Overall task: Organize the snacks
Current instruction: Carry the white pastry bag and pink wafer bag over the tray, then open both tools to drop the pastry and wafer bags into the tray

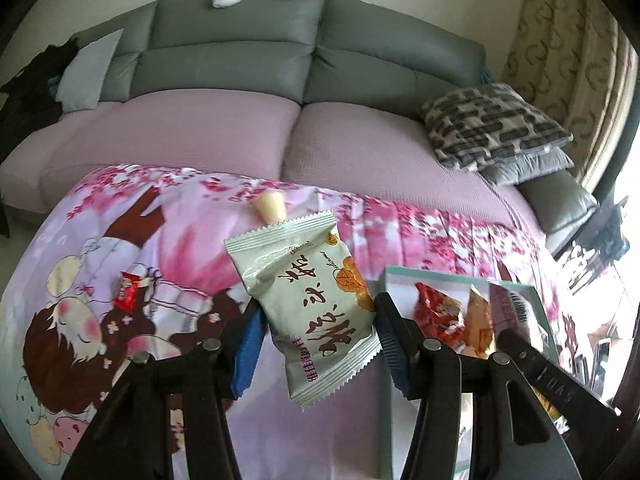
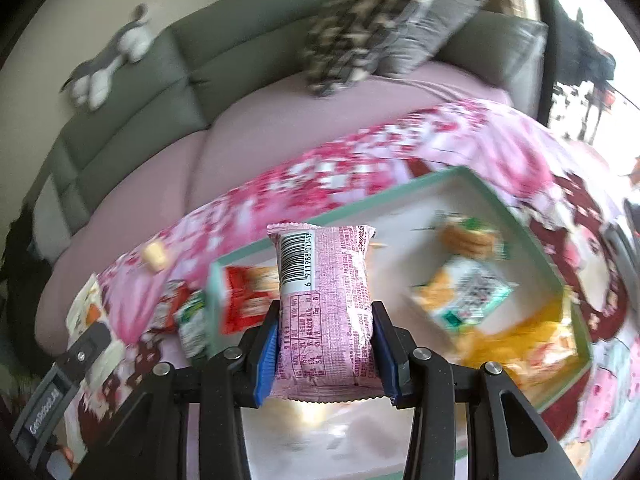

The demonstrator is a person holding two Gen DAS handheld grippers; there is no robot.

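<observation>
left gripper (image 1: 318, 320): clamped on white pack (image 1: 304, 312), held up over the cloth (image 1: 160, 240), just left of the box (image 1: 516, 292)
right gripper (image 2: 326, 344): clamped on pink pack (image 2: 326, 304), barcode side up, held above the box's (image 2: 352, 204) near-left part
box: teal rim, sits on the cloth's right side; already holds red and orange packs at its left end, green and yellow ones toward the right
loose snacks: red candy (image 1: 127, 294) on the cloth's left part, cream cone-shaped piece (image 1: 271, 206) near the far edge
step: both packs lifted, being carried to the box; right view blurred, so that hand looks mid-move
next: lower pink pack into a bare patch at box centre and let go; then bring white pack over the left rim without snagging the wall
risk: white pack hangs tilted, grip near its lower half, may swing
</observation>
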